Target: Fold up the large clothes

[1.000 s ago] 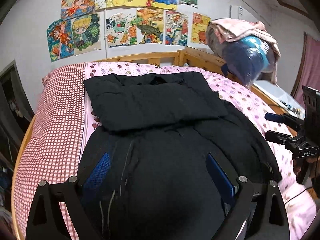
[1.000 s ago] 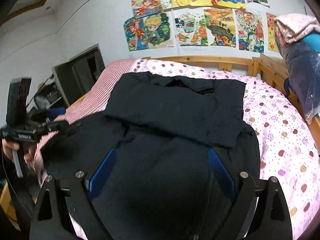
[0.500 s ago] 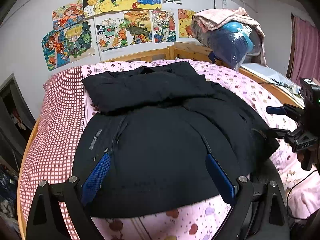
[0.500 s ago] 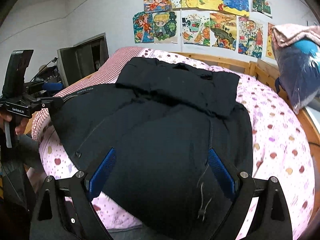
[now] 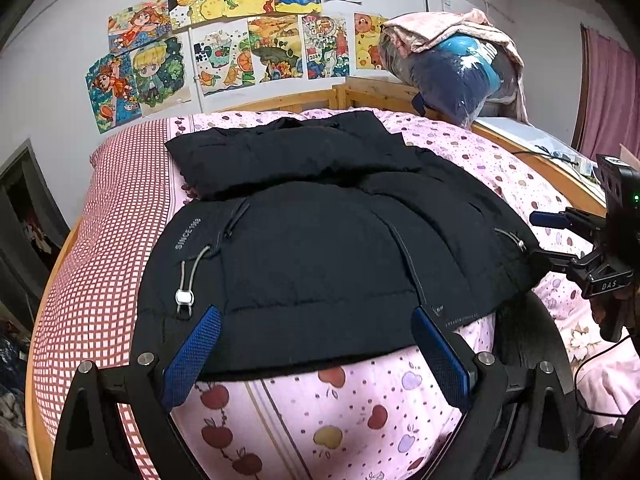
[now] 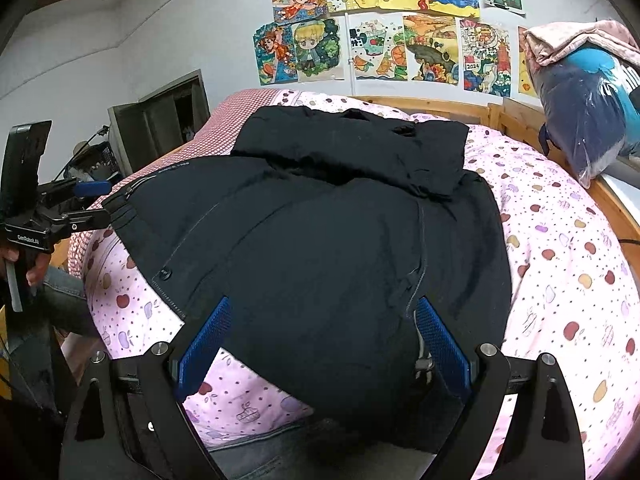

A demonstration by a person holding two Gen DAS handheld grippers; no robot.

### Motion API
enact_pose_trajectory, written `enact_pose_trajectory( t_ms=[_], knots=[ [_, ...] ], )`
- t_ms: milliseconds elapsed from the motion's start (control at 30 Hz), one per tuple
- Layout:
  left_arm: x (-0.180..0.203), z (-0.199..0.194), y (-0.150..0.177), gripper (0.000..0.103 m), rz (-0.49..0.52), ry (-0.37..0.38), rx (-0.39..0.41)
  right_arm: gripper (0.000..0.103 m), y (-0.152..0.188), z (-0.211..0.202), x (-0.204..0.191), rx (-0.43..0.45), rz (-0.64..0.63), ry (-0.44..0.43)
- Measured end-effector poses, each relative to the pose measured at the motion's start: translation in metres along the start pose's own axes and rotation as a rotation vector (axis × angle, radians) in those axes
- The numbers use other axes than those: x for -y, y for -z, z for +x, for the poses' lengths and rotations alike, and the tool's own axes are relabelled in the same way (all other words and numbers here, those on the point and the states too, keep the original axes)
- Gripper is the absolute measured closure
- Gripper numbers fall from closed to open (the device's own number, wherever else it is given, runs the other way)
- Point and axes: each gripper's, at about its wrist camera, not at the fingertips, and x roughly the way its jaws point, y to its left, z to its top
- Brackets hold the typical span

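Observation:
A large black padded jacket (image 5: 320, 248) lies spread on the bed, its top part folded flat near the headboard. It also shows in the right wrist view (image 6: 332, 240). My left gripper (image 5: 316, 352) is open at the jacket's near hem, its blue pads either side of the cloth edge. My right gripper (image 6: 324, 344) is open over the hem's right corner, which hangs over the bed edge. Each gripper shows in the other's view, the right gripper (image 5: 560, 240) by the jacket's right edge, the left gripper (image 6: 90, 204) by its left corner.
The bed has a pink apple-print cover (image 5: 340, 420) and a red checked sheet (image 5: 100, 264), with a wooden frame (image 5: 376, 96). A plastic-wrapped bundle of bedding (image 5: 456, 68) sits at the headboard's right. A dark cabinet (image 6: 160, 120) stands left of the bed.
Both grippers have pulled back toward the foot of the bed. The jacket's lower part now lies spread flat, with its hem and the apple-print cover in view.

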Motion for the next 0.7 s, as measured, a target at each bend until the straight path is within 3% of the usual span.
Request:
enact_pose_trajectory(
  t_ms=[333,700],
  knots=[
    [0.005,0.004,0.027,0.007,0.070,-0.041,-0.032,0.013,0.027,0.002,-0.026,-0.030,-0.065,0.023],
    [0.009,0.027,0.042,0.007,0.188,-0.123,-0.060,0.013,0.054,0.014,-0.033,-0.057,-0.044,0.065]
  ],
)
